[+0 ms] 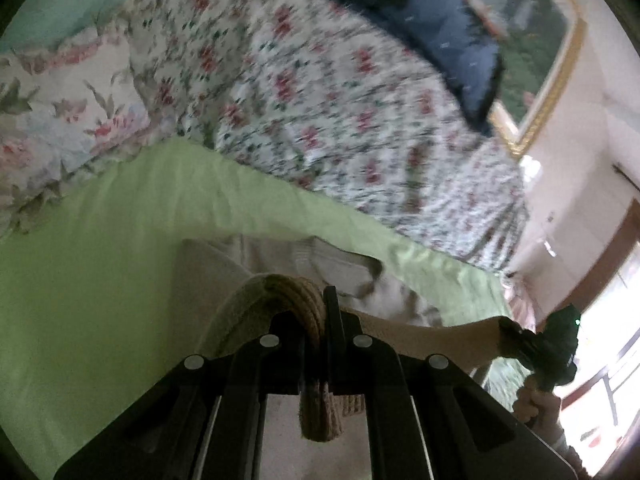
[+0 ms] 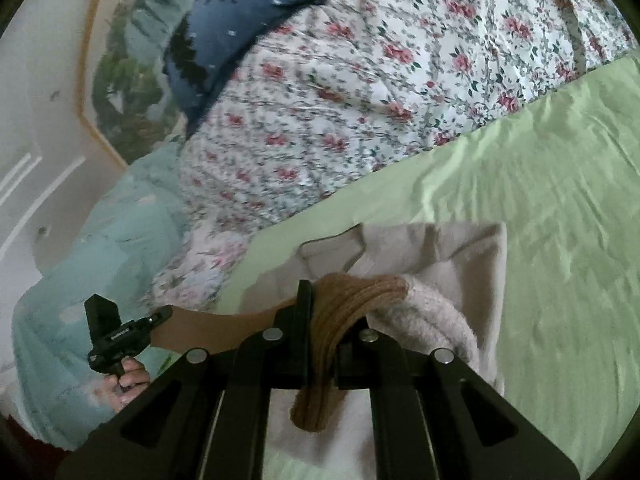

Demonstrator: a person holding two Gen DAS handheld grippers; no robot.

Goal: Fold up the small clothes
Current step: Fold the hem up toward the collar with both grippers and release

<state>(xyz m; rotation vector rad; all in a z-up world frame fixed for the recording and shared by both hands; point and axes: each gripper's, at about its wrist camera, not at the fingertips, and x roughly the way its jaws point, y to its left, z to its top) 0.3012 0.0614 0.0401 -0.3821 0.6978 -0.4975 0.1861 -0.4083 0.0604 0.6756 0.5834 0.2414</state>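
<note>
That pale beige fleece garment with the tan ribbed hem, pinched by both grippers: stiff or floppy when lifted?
Likely floppy: the pale beige fleece garment sags between the left gripper and right gripper. Probably light, since each holds only its tan ribbed hem. Its fuzzy pile suggests little slipping on the light green sheet.

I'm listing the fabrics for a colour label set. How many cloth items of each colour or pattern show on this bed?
Beige garment with brown ribbed cuffs: 1
Light green sheet: 1
Small-flower quilt: 1
Large-flower pillow: 1
Dark blue dotted cushion: 1
Pale teal bedding: 1
Total: 6
</note>
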